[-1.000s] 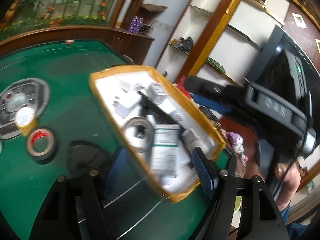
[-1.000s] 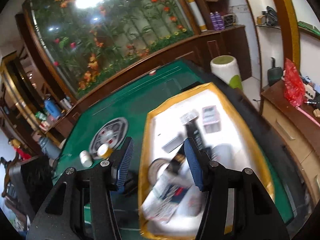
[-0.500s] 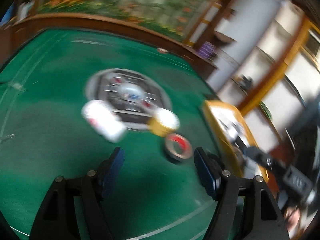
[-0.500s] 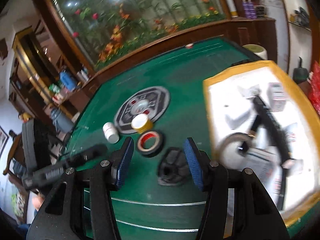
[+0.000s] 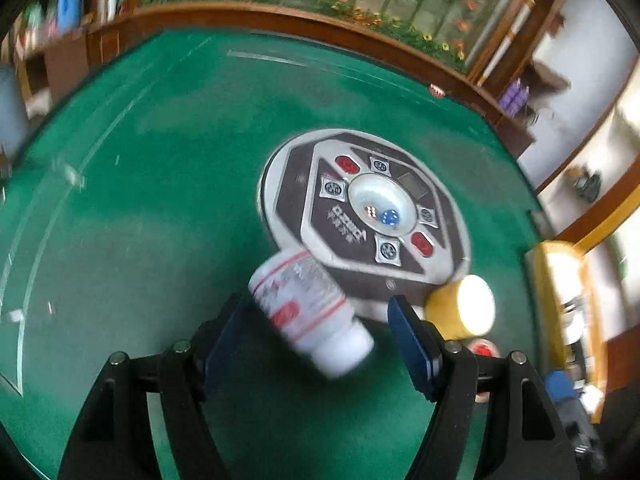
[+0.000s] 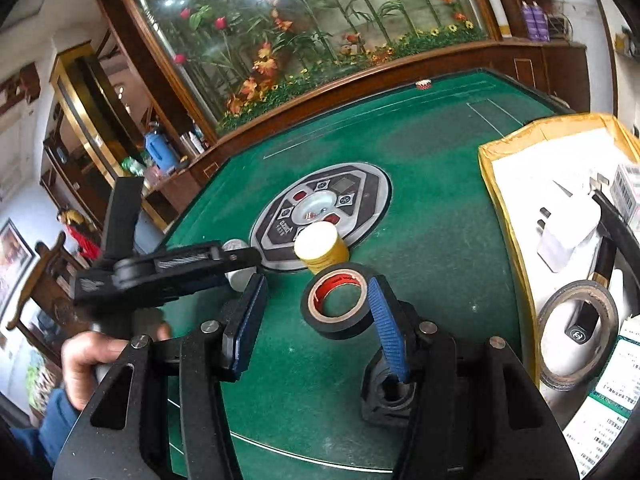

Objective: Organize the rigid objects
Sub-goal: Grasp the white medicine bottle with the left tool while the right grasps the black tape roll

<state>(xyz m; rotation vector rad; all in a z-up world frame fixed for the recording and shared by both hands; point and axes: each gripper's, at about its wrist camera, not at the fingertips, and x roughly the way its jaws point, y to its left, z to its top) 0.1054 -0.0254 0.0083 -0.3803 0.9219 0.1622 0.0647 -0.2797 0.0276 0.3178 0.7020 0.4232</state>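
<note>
Lying on its side on the green table (image 5: 152, 208), the white bottle (image 5: 308, 312) sits between the spread left gripper (image 5: 320, 336) — a round body could roll free. The right gripper (image 6: 316, 316), also spread, flanks the black tape roll (image 6: 338, 306).

A green felt table (image 6: 432, 248) with white lines and a dark wood rim fills the room's middle. Behind it a curved wooden frame (image 6: 168, 92) holds a glass panel of bamboo and orange flowers (image 6: 304, 28), with bright lamp glare on the glass. A gold-edged cabinet (image 6: 76, 120) stands at left; white wall shelves (image 5: 592, 168) at right.
</note>
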